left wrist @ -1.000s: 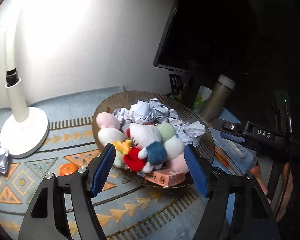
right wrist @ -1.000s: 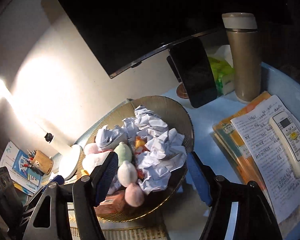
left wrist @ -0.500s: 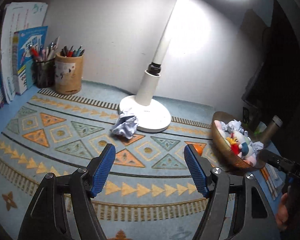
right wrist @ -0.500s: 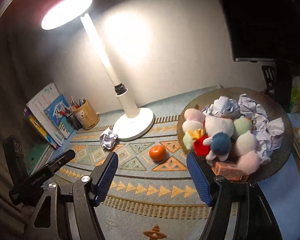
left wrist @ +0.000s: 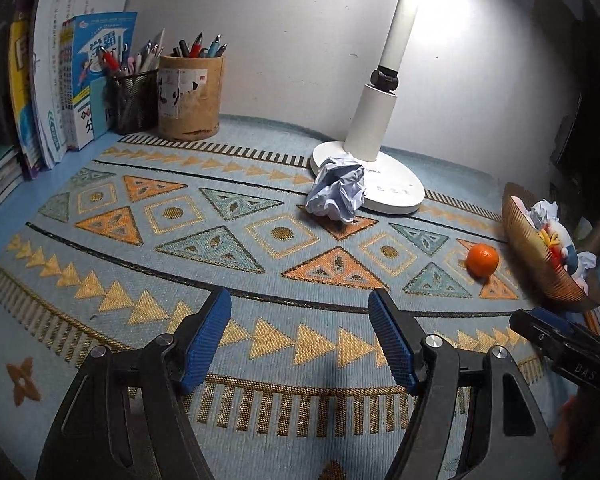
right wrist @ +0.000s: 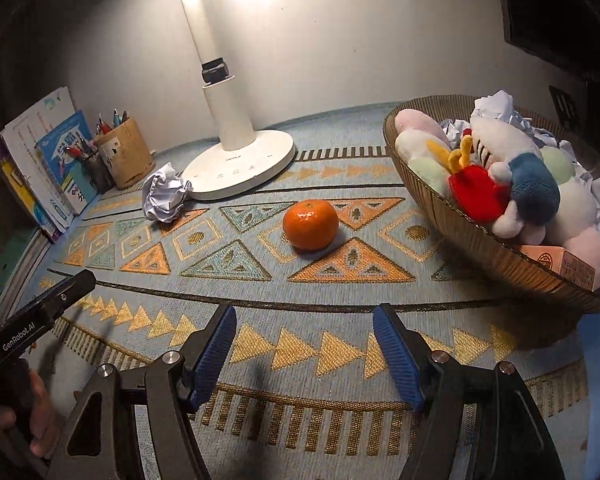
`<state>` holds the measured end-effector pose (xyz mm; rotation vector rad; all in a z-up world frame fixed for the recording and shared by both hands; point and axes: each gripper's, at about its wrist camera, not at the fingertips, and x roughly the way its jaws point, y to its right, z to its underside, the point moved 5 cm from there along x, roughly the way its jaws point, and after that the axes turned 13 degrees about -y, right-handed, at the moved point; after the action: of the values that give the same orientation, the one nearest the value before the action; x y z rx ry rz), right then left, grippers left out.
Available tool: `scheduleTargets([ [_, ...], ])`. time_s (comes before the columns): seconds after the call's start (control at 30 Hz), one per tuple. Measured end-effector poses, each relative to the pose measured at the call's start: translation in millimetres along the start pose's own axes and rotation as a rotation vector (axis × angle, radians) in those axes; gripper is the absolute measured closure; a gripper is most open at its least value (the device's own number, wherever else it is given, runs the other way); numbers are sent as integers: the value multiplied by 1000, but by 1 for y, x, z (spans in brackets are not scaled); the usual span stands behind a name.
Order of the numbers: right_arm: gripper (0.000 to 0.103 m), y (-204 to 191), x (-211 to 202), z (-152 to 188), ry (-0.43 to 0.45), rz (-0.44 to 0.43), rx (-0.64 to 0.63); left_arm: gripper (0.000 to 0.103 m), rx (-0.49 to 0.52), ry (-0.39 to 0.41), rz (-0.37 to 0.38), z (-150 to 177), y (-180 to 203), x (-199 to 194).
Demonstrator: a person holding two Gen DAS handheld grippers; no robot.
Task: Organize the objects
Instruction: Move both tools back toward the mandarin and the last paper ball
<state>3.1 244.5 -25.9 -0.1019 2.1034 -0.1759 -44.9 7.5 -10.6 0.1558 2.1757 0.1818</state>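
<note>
Your one tangerine [right wrist: 310, 224] sits on the patterned mat [right wrist: 260, 344], just left of the wicker bowl [right wrist: 496, 256] piled with plush toys [right wrist: 512, 184], crumpled paper and a pink box [right wrist: 560, 266]. One paper ball [left wrist: 336, 192] touches the lamp base [left wrist: 392, 184]. Your left gripper [left wrist: 300, 340] and right gripper [right wrist: 304, 348] gape wide, empty.

White lettering reading "GenRobot.AI" is showing on the black left gripper [right wrist: 36, 322] body in the right wrist view. "DAS" is showing on the right gripper [left wrist: 572, 354] body in the left wrist view. Book covers and box print are staying illegible.
</note>
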Motion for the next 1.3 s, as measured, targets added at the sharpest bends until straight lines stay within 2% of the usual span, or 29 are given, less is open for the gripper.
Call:
scheduleTargets([
  [0.53,33,4,-1,1,0,29,8,33,-41,-10,0,-1,-9,2],
  [0.7,20,7,-4,0,17,42,18,33,-65,-15,13,-2,-14,3],
  [1.07,20,10,-4,-1,20,62,31,33,-81,-25,24,-1,-17,3],
  [1.23,20,8,2,-7,-14,80,21,33,-43,-68,62,-10,-10,8],
  [1.3,20,3,8,-13,-33,68,13,33,11,-78,68,-24,-2,10],
])
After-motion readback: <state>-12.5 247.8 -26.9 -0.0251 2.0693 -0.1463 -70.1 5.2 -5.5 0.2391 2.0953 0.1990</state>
